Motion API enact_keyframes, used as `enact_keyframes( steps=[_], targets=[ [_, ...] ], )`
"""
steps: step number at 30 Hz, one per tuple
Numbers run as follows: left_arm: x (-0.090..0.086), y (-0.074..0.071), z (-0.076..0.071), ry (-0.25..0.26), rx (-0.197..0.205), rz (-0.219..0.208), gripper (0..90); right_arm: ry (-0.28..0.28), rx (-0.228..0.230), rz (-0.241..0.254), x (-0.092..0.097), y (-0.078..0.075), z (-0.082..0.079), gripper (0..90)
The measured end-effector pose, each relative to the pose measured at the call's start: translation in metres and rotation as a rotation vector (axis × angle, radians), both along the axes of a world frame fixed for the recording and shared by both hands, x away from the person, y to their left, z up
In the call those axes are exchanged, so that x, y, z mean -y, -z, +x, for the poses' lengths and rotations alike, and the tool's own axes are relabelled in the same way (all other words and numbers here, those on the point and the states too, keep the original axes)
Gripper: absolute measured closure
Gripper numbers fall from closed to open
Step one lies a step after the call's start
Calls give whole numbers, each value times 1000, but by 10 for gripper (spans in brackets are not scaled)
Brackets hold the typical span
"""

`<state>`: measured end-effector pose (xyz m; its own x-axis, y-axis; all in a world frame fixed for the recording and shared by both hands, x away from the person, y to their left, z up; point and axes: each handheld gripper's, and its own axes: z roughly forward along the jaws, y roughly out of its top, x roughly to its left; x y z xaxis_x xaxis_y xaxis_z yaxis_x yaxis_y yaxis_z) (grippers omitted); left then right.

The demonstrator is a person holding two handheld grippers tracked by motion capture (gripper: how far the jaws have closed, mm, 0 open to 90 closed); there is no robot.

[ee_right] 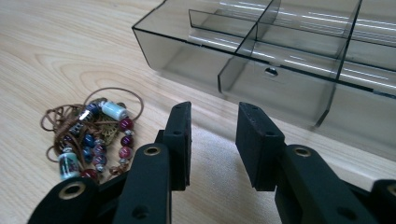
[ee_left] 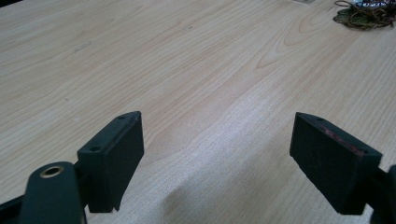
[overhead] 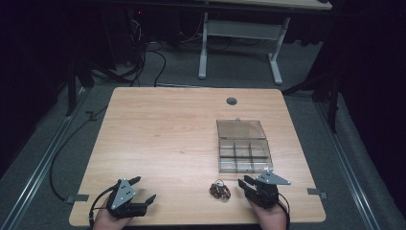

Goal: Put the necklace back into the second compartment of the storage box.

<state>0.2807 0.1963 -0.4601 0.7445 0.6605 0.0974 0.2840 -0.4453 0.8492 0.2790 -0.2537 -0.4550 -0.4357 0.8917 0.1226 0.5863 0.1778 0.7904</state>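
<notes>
A tangle of brown cord and coloured beads (overhead: 220,190) lies near the table's front edge, right of centre. My right gripper (overhead: 245,182) rests just to its right, jaws partly apart with nothing between them. In the right gripper view the beads (ee_right: 88,135) lie left of the gripper (ee_right: 214,140), and a smoky clear compartment box (ee_right: 261,51) stands close ahead. The box (overhead: 242,148) has its lid folded back flat behind it. My left gripper (overhead: 143,189) rests at the front left, open wide over bare wood (ee_left: 217,135). The beads (ee_left: 362,11) show far off in the left gripper view.
The wooden table (overhead: 163,129) has a round cable hole (overhead: 231,101) near its far edge. Small metal brackets (overhead: 76,198) (overhead: 317,192) sit at the front corners. Beyond the table stands a white desk frame (overhead: 239,43) on grey carpet.
</notes>
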Motion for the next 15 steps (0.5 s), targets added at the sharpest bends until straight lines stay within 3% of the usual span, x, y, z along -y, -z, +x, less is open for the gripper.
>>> enact_keyframes(
  steps=[10, 15],
  targets=[
    [0, 0, -2, 7, 15, 1, 185, 22, 6, -22, 0, -2, -2, 710],
    [1, 0, -2, 5, 16, 7, 193, -20, 10, -26, -6, -6, -4, 799]
  ],
)
